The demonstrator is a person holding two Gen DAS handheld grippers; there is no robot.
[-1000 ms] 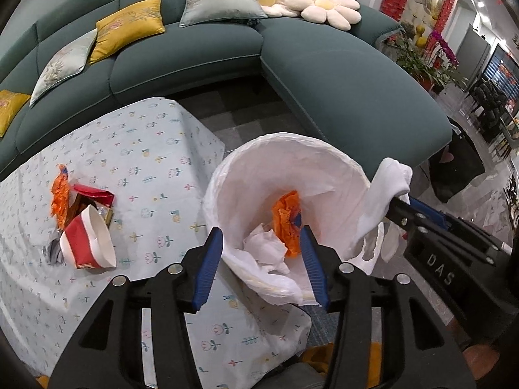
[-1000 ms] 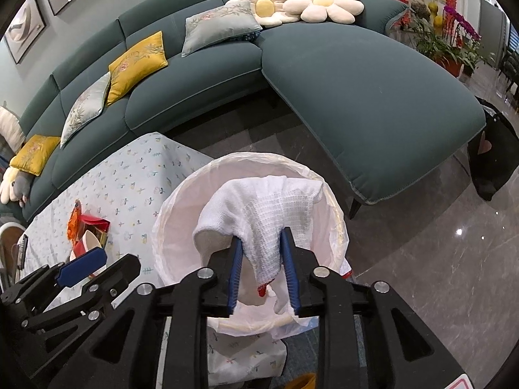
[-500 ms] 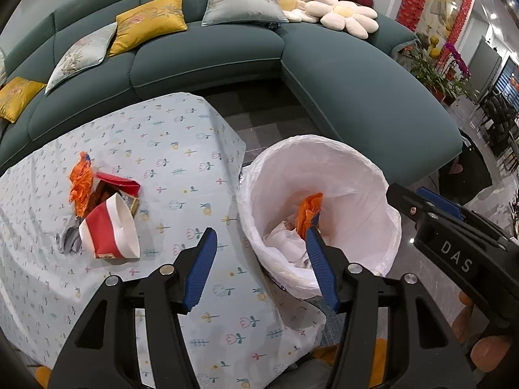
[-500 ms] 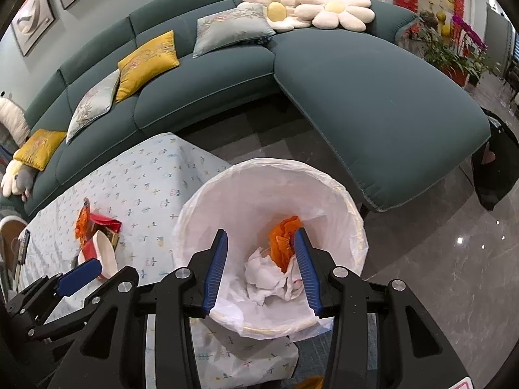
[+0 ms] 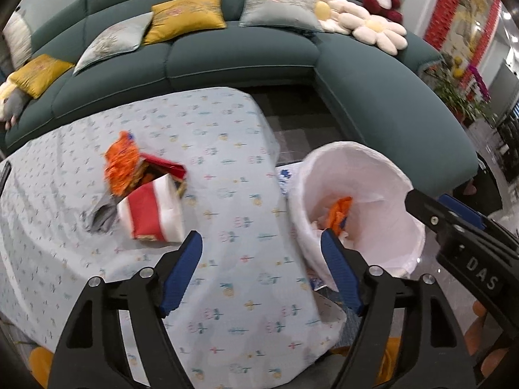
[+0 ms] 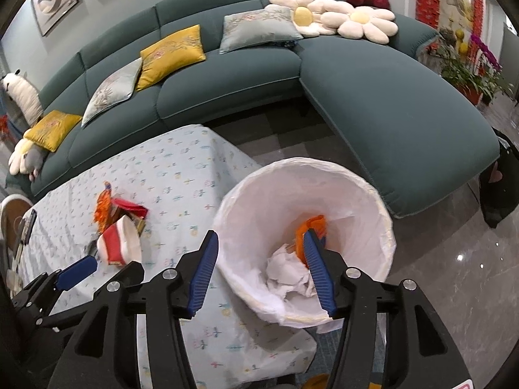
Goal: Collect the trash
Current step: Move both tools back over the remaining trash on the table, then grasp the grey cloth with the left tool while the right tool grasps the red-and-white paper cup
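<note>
A white-lined bin (image 5: 386, 175) (image 6: 350, 194) stands beside the table's right end, holding crumpled white paper (image 6: 288, 275) and an orange wrapper (image 6: 313, 223) (image 5: 340, 210). On the tablecloth lies a trash pile: a red-and-white paper carton (image 5: 152, 214) (image 6: 118, 240), an orange wrapper (image 5: 121, 165) (image 6: 103, 207) and a grey scrap (image 5: 100, 217). My left gripper (image 5: 261, 243) hovers over the cloth between pile and bin, jaws opening, nothing between them. Over the bin's near rim my right gripper (image 6: 261, 243) is also opening and empty.
A floral tablecloth (image 5: 211, 136) covers the low table. A teal corner sofa (image 6: 373, 90) with cushions and plush toys wraps behind. Glossy tiled floor (image 6: 454, 259) lies right of the bin. A phone (image 6: 26, 227) rests at the table's far left edge.
The right gripper let go of a white cloth into the bin and opened wider. Both grippers shifted left, away from the bin toward the table; the left jaws spread further.
</note>
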